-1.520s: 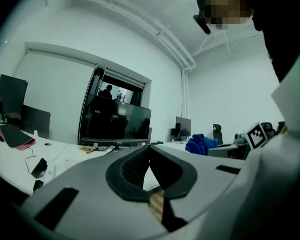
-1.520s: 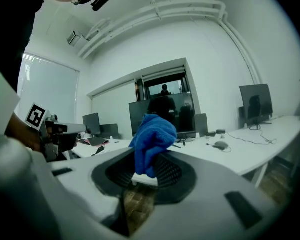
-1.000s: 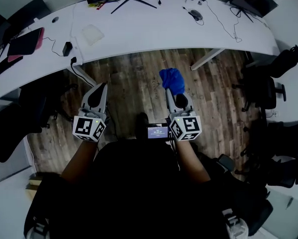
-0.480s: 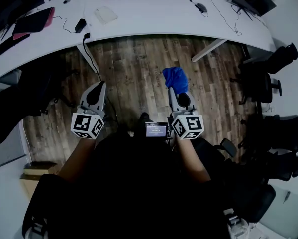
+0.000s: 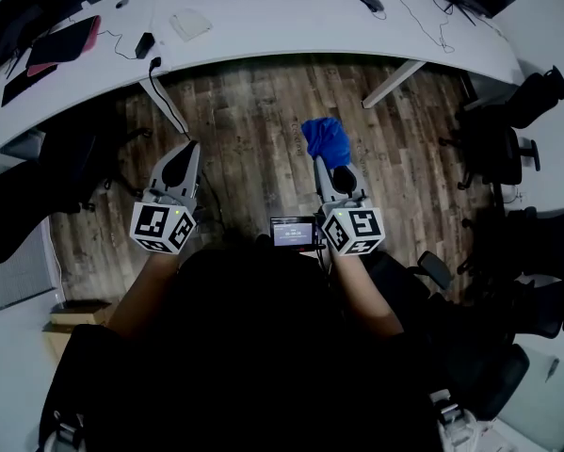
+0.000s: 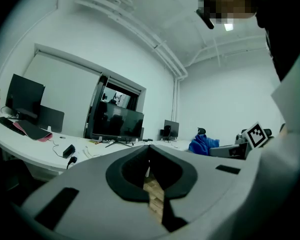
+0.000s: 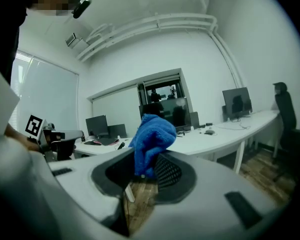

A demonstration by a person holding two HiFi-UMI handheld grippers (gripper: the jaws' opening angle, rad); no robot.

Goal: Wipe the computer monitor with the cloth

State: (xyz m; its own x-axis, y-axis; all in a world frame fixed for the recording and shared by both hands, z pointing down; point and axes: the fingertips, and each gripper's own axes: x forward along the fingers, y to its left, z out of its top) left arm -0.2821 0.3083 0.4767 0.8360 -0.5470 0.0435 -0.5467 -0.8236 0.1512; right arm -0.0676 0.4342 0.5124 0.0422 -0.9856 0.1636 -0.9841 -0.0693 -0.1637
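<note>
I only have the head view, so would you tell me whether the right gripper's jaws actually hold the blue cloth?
Observer: Yes; the jaws of the right gripper are shut on the bunched blue terry cloth.
Operator: And the left gripper?
Observer: The jaws of the left gripper are together, with nothing between them.
Operator: Is the monitor's screen lit?
Observer: No; the wide black computer monitor on the white curved desk is dark.
</note>
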